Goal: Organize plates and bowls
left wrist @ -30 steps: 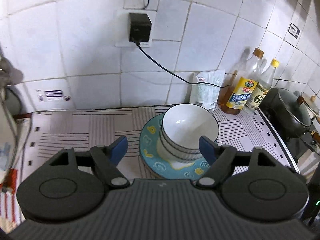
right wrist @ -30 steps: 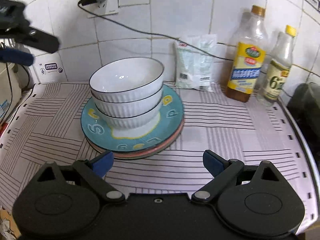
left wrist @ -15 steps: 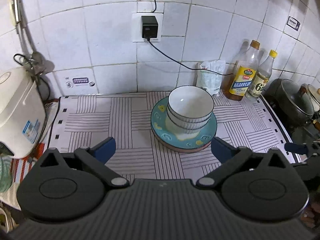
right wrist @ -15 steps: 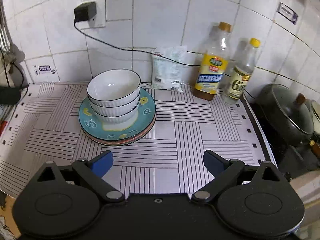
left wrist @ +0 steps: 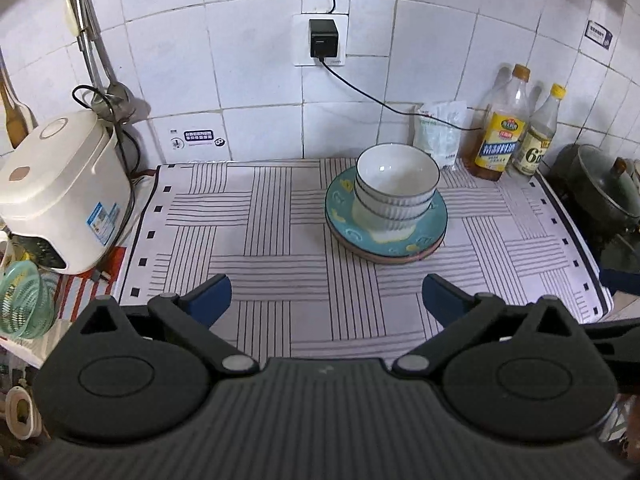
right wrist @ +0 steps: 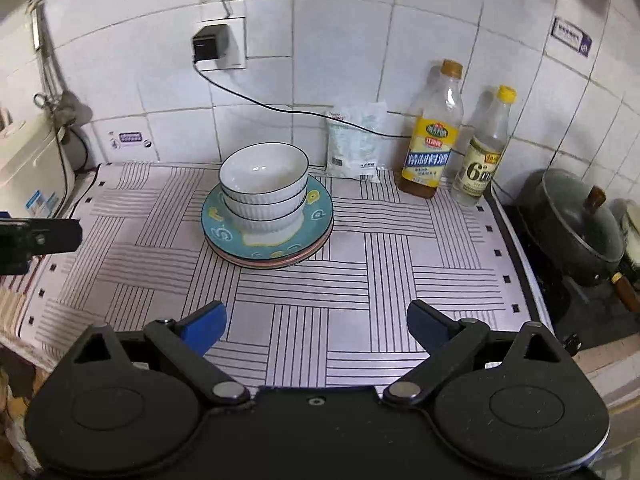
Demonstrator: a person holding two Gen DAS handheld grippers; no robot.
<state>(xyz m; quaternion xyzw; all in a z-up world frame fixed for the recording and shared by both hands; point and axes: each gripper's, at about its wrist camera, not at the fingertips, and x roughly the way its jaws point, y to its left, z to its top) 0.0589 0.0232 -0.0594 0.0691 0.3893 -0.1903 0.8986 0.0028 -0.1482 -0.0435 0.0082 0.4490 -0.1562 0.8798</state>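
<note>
Three white ribbed bowls [left wrist: 396,188] are nested in a stack on a teal patterned plate [left wrist: 434,226], which lies on a pinkish plate beneath. The stack stands on the striped mat, toward the back. It also shows in the right wrist view: bowls [right wrist: 264,188], teal plate [right wrist: 316,216]. My left gripper [left wrist: 326,298] is open and empty, well back from the stack near the mat's front. My right gripper [right wrist: 316,322] is open and empty, also near the front edge. The left gripper's side shows at the left of the right wrist view [right wrist: 36,238].
A white rice cooker [left wrist: 60,192] stands at the left with a green basket [left wrist: 22,300] in front. Two bottles [right wrist: 434,136] and a white bag [right wrist: 354,142] line the back wall. A lidded dark pot [right wrist: 572,224] sits on the stove at right. A charger cable [left wrist: 360,92] hangs from the wall socket.
Both grippers have drawn back and up from the stack, so more of the counter shows. The bowls and plates have not moved.
</note>
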